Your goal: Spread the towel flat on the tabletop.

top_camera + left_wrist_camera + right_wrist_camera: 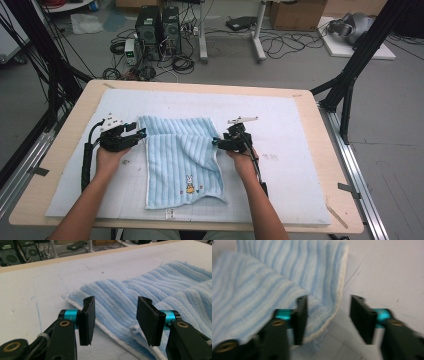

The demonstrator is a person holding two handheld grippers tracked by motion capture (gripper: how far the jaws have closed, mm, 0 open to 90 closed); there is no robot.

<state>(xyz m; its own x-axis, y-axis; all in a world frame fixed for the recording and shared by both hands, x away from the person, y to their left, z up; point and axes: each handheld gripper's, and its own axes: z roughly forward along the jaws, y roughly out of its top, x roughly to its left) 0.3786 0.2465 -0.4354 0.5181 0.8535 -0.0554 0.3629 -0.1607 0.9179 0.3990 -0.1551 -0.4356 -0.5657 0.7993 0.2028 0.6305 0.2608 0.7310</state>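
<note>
A light blue striped towel (pixel 180 160) with a small rabbit picture near its front edge lies on the white mat (pixel 300 150). Its right side is folded over in a loose flap. My left gripper (pixel 141 134) is at the towel's far left edge, jaws open. In the left gripper view the towel (pixel 140 290) and its white hem lie on the mat between and below my left gripper (pixel 116 320), with neither pad pressing on it. My right gripper (pixel 216 142) is at the flap's right edge. In the blurred right gripper view the towel (pixel 262 277) curls by the left jaw of my open right gripper (pixel 328 320).
The mat covers most of a wooden table (pixel 330 165). Black frame posts (pixel 350 75) stand at both far corners. Computer cases (pixel 159 25), cables and boxes are on the floor beyond the far edge. Bare mat stretches to the right of the towel.
</note>
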